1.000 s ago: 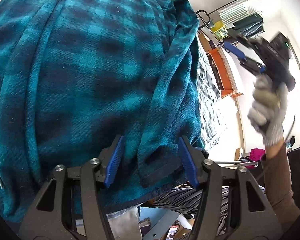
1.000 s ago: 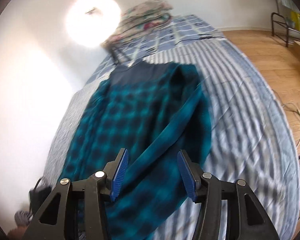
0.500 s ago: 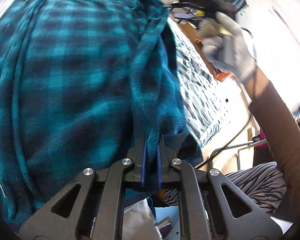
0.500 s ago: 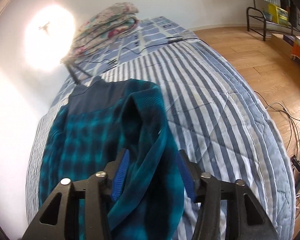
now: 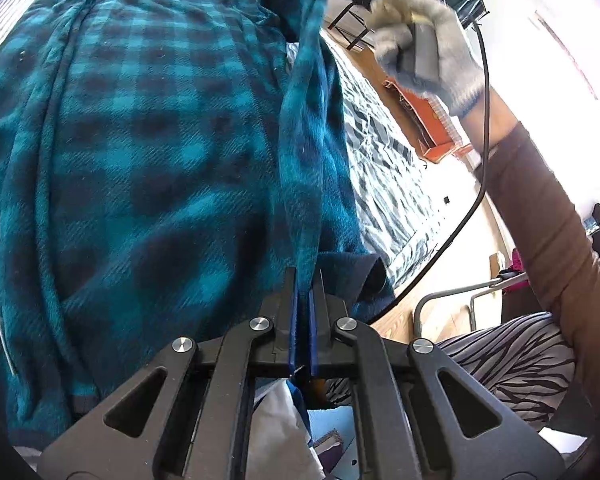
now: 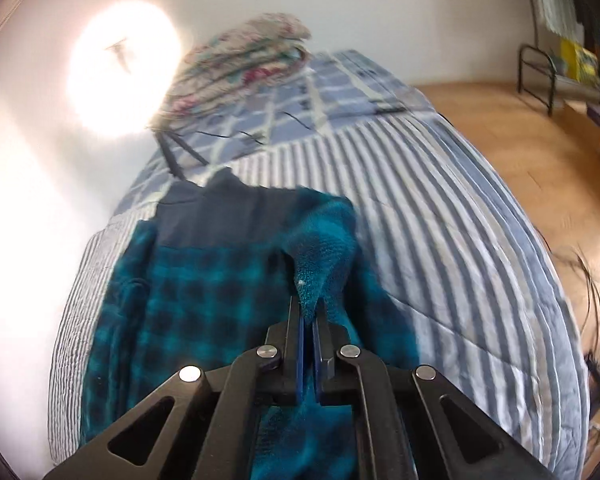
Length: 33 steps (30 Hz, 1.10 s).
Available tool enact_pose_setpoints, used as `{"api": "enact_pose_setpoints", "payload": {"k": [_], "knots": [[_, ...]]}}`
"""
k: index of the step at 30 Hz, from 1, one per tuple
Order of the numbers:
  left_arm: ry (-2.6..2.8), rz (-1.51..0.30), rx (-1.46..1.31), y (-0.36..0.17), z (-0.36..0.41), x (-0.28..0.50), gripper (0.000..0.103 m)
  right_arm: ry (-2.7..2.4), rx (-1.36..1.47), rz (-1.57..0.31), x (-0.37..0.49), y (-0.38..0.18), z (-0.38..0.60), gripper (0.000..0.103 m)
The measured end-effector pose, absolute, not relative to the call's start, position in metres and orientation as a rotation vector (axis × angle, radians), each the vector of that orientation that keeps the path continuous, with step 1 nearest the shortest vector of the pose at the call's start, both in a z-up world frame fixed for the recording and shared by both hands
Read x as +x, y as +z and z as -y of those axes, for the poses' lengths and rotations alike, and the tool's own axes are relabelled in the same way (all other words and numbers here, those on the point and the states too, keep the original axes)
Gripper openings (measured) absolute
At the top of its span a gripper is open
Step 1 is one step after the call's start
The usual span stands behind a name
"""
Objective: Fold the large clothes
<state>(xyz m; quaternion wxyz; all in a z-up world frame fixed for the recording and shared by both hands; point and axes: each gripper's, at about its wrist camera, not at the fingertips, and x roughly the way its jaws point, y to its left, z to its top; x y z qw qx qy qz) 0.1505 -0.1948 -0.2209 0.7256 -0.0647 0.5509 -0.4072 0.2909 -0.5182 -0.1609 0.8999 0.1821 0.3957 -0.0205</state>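
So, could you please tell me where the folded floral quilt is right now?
In the right wrist view, the floral quilt sits at the far end of the striped bed, upper centre, against the white wall and beyond the teal plaid garment.

The large garment (image 6: 204, 292) is a fleecy teal-and-black plaid robe with a plain dark navy band at its far end. It lies spread lengthwise on the left part of a striped bed. Its right edge (a long strip of plaid) is lifted off the bed and pulled taut, pinched at its near end and at its far end.
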Motion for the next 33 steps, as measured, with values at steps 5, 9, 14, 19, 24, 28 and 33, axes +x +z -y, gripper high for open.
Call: {"api": "enact_pose_setpoints", "payload": {"k": [5,9,14,19,24,28,33], "knots": [[-0.892,-1.219,-0.148,-0.222,0.187,0.149,0.002,0.005,0.311,-0.837,0.33,-0.165,0.47,0.0],[-0.871,-1.231,-0.165,-0.226,0.179,0.151,0.002,0.044,0.264,-0.871,0.359,-0.182,0.432,0.0],[-0.835,-1.254,-0.17,-0.235,0.175,0.157,0.002,0.067,0.194,-0.929,0.384,-0.213,0.399,0.0],[-0.819,-1.272,-0.177,-0.241,0.172,0.159,0.002,0.062,0.174,-0.986,0.395,-0.247,0.392,0.0],[-0.819,-1.282,-0.155,-0.244,0.172,0.159,0.002,0.095,0.246,-0.99,0.39,-0.252,0.404,0.009],[-0.811,-1.268,-0.149,-0.238,0.166,0.16,0.002,0.158,0.307,-0.917,0.366,-0.218,0.418,0.032],[-0.821,-1.205,-0.177,-0.217,0.152,0.157,0.002,0.147,0.305,-0.868,0.323,-0.186,0.447,0.032]]}}
